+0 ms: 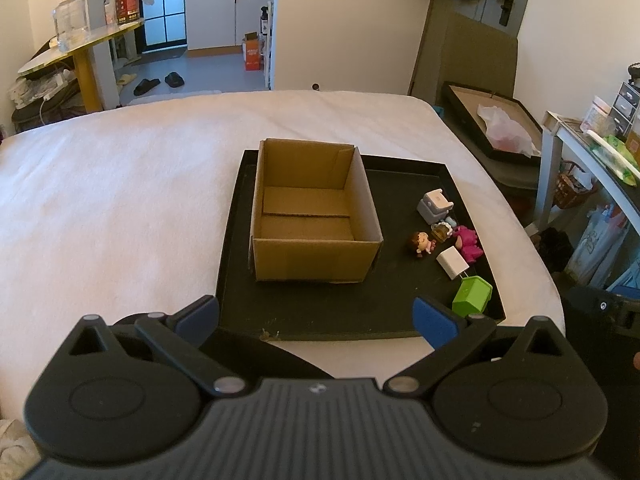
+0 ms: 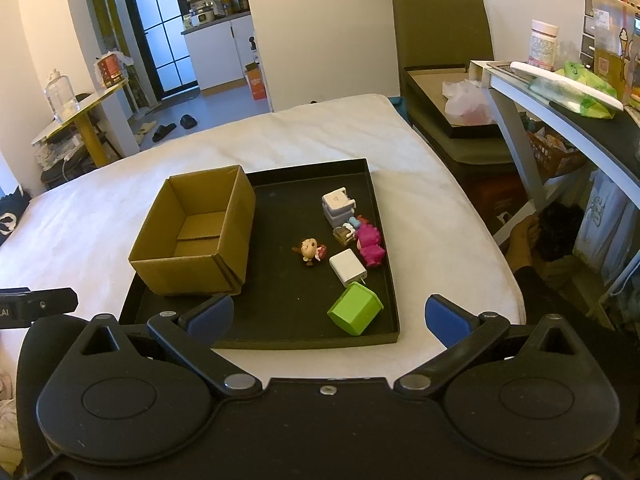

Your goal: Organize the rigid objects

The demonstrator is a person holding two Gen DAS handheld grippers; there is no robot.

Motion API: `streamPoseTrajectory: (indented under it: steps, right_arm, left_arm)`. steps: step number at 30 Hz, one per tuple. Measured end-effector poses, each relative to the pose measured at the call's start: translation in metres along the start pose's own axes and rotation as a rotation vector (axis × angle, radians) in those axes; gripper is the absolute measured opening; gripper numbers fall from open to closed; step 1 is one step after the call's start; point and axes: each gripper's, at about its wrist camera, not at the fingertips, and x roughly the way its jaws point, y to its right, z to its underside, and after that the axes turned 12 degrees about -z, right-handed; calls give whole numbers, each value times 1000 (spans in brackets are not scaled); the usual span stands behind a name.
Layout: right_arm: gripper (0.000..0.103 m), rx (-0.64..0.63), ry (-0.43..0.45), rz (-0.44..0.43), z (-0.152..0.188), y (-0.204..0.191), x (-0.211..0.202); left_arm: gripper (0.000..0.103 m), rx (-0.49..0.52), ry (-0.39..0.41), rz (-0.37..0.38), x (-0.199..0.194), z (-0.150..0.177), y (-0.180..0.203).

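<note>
An open, empty cardboard box (image 1: 316, 216) (image 2: 196, 236) stands on the left part of a black tray (image 1: 348, 316) (image 2: 280, 320) on a white bed. Right of the box lie small items: a grey-white toy (image 1: 434, 204) (image 2: 338, 206), a small doll (image 1: 421, 243) (image 2: 309, 251), a pink figure (image 1: 468, 243) (image 2: 370, 246), a white charger (image 1: 452, 263) (image 2: 347, 267) and a green box (image 1: 472, 296) (image 2: 355, 308). My left gripper (image 1: 316, 316) is open and empty before the tray's near edge. My right gripper (image 2: 329, 314) is open and empty, near the green box.
The white bed (image 1: 120, 200) (image 2: 440, 208) extends left of and beyond the tray. To the right are a dark bench with a flat box (image 2: 452, 120) and a cluttered shelf (image 2: 560, 92). A small yellow table (image 1: 80, 52) stands far left.
</note>
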Motion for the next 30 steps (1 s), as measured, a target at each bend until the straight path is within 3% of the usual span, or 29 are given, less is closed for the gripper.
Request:
streamPoseTrajectory:
  steps: [30]
  right_arm:
    - [103,-3,-11,4,0,-4,5]
  left_arm:
    - [103,-12,1,-9,1,-5,-5]
